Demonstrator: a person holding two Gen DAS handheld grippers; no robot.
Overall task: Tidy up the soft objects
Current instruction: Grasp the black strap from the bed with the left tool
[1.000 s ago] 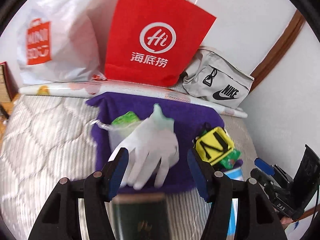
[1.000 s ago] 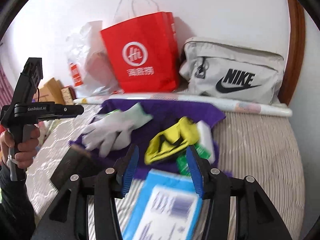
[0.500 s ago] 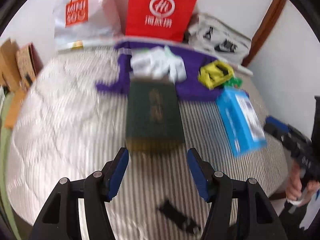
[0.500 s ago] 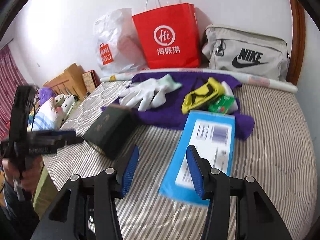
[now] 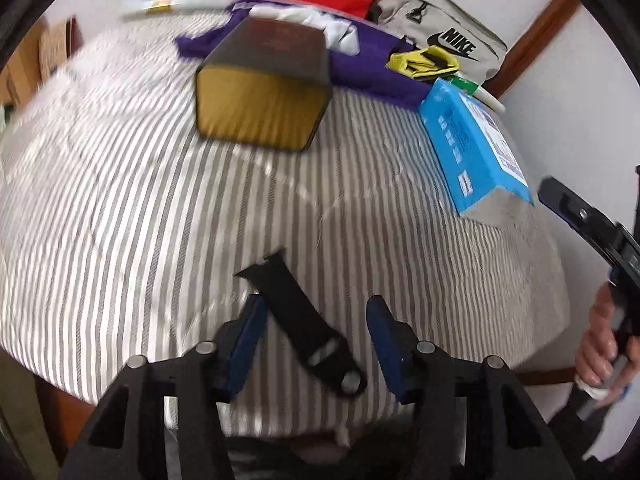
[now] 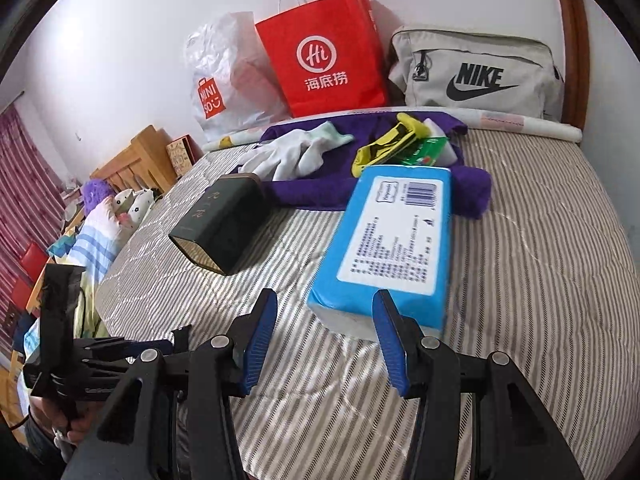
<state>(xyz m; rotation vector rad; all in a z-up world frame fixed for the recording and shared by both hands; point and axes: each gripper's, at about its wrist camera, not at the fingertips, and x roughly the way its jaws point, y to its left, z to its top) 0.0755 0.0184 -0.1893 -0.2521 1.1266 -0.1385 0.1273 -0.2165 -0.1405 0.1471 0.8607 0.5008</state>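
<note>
Striped bedding covers the bed [image 5: 168,216], with one purple towel [image 6: 304,192] spread at its far end, one blue tissue pack [image 6: 392,240] and one dark box [image 6: 224,224] nearer. One black strap [image 5: 304,328] lies at the near edge between the left gripper [image 5: 316,332] jaws, which are closing but not yet pinching it; it looks light and limp, best pinched mid-length. The right gripper [image 6: 326,332] jaws are spread, empty.

Striped quilted cloth bedcover [image 6: 540,240], fuzzy purple towel [image 6: 472,188], glossy blue plastic tissue pack [image 6: 392,240], matt black strap [image 5: 296,320], red paper bag [image 6: 324,52]
</note>
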